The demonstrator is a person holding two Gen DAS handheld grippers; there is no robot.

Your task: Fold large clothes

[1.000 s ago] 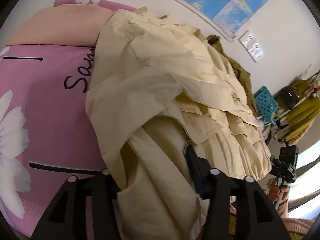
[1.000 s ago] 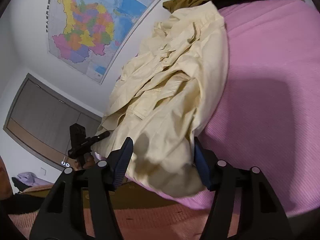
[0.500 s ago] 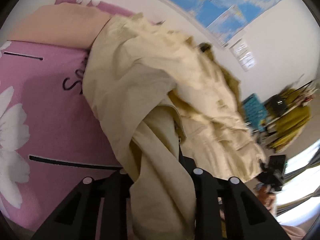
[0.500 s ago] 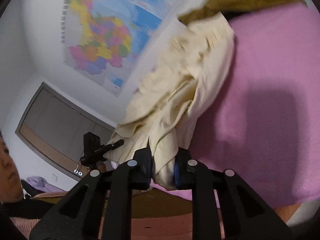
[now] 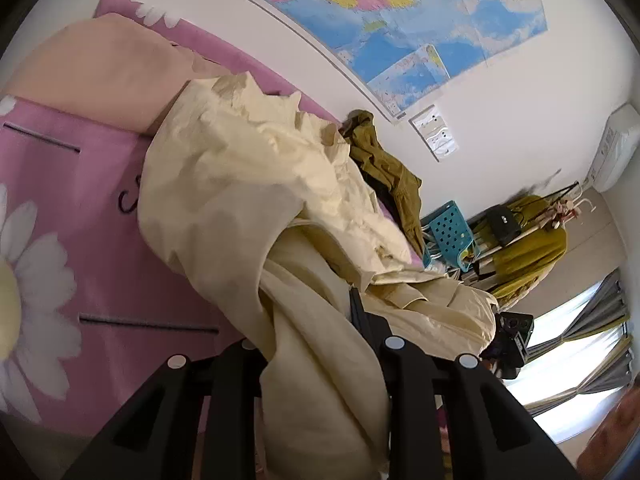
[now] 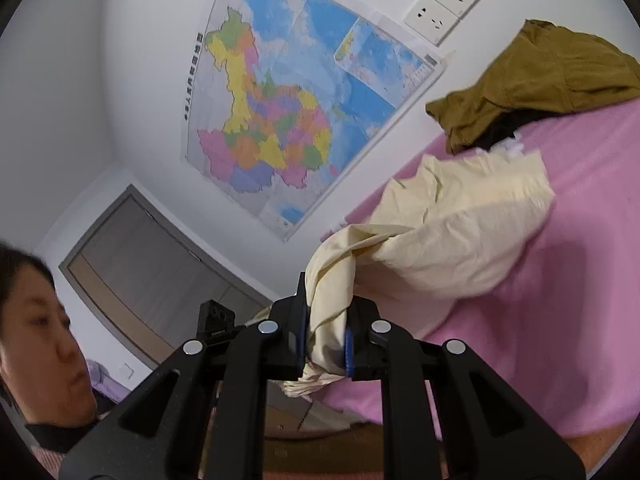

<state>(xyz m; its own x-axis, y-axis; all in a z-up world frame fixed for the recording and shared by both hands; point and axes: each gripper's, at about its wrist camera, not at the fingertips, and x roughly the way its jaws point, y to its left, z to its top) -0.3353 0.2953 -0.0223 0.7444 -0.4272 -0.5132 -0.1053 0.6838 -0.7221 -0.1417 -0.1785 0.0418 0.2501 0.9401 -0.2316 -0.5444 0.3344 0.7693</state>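
Note:
A large cream garment (image 5: 248, 184) lies bunched on the pink bed cover (image 5: 80, 208). My left gripper (image 5: 316, 344) is shut on a thick fold of it, and cloth drapes over the fingers. In the right wrist view the same cream garment (image 6: 460, 224) is lifted off the pink bed cover (image 6: 560, 320), stretched from my right gripper (image 6: 326, 332), which is shut on a twisted bunch of its edge. The far right gripper (image 5: 512, 332) shows in the left wrist view, past the cloth.
An olive-brown garment (image 6: 540, 76) lies at the bed's far end by the wall, also in the left wrist view (image 5: 392, 184). A peach pillow (image 5: 100, 80) lies on the bed. A blue crate (image 5: 452, 232), clothes rack (image 5: 528, 240) and wall map (image 6: 288, 112) stand around. The person's face (image 6: 36, 340) is close.
Both grippers closed on the cream garment and lifted it. The cloth has pulled up off the bed and stretched between them.

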